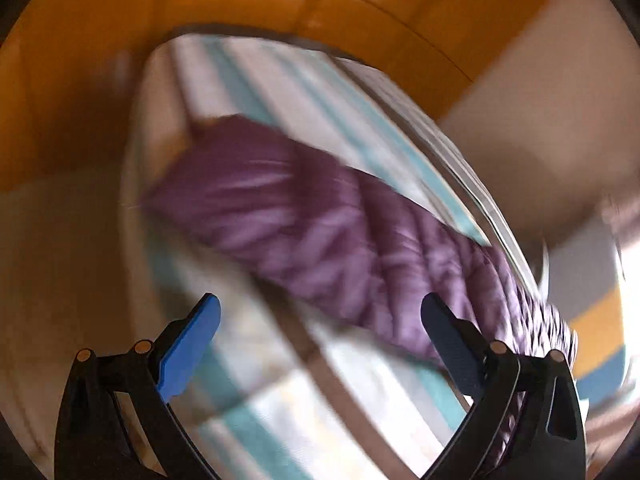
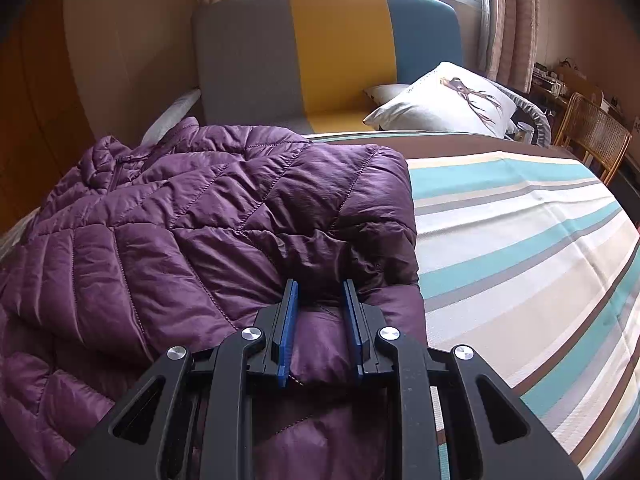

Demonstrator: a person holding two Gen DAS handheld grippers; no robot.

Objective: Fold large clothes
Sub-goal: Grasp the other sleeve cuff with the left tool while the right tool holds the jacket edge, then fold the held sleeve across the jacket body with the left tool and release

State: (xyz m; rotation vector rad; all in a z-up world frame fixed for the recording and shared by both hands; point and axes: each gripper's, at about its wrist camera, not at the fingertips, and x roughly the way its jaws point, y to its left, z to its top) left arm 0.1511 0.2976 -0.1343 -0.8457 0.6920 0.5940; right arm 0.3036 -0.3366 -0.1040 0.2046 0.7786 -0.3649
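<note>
Your right claw (image 2: 320,292) is clamped on a bunched fold of the purple quilted jacket (image 2: 192,232), with fabric pressed between the two blue pads (image 2: 289,320) at the lower centre of the right wrist view. The jacket lies across the left half of that frame on the striped bedcover (image 2: 520,248), its collar and zip toward the upper left. A white pillow (image 2: 444,100) sits at the upper right, in front of the grey, yellow and blue headboard (image 2: 336,52).

Your left claw (image 1: 320,312) stands wide open and holds nothing; its blue pads (image 1: 188,348) are far apart at the bottom of the blurred left wrist view. There the jacket (image 1: 304,224) runs diagonally from centre left to lower right across the bedcover (image 1: 288,92).
</note>
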